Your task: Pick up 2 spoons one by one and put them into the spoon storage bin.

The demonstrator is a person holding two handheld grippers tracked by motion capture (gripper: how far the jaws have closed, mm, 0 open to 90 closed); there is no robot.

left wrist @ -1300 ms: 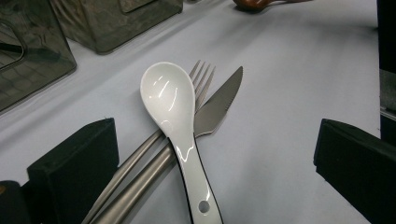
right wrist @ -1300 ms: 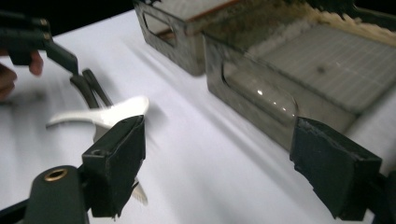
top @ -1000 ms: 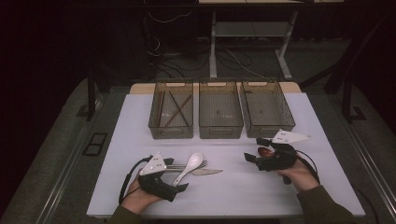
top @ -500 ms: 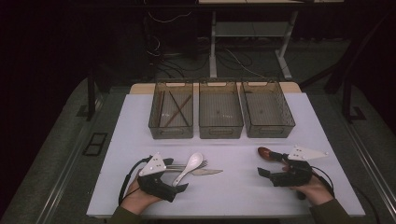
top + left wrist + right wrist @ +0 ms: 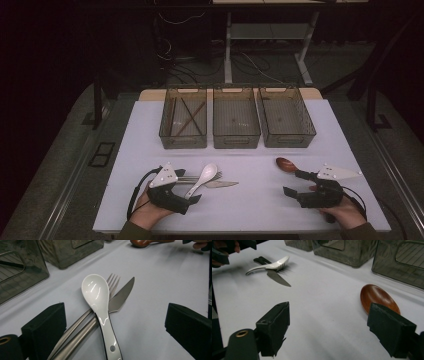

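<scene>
A white ceramic spoon point(image 5: 204, 179) point(image 5: 96, 296) lies across a metal fork point(image 5: 113, 282) and a serrated knife point(image 5: 222, 184) point(image 5: 122, 296) at the table's front left. My left gripper point(image 5: 189, 186) point(image 5: 115, 322) is open, its jaws standing either side of their handles. A brown wooden spoon point(image 5: 286, 164) point(image 5: 375, 297) lies at the front right. My right gripper point(image 5: 295, 183) point(image 5: 332, 325) is open just in front of it with nothing between its jaws. Its far jaw hides part of the brown spoon's bowl in the right gripper view.
Three dark mesh baskets stand in a row at the back: the left one point(image 5: 182, 139) holds brown chopsticks point(image 5: 190, 119), while the middle one point(image 5: 236, 138) and the right one point(image 5: 287, 137) look bare. A white mat point(image 5: 250, 205) covers the table.
My right gripper has drawn back toward the near edge and a little to the right, away from the brown spoon, which lies on the table. The left gripper has not moved.
</scene>
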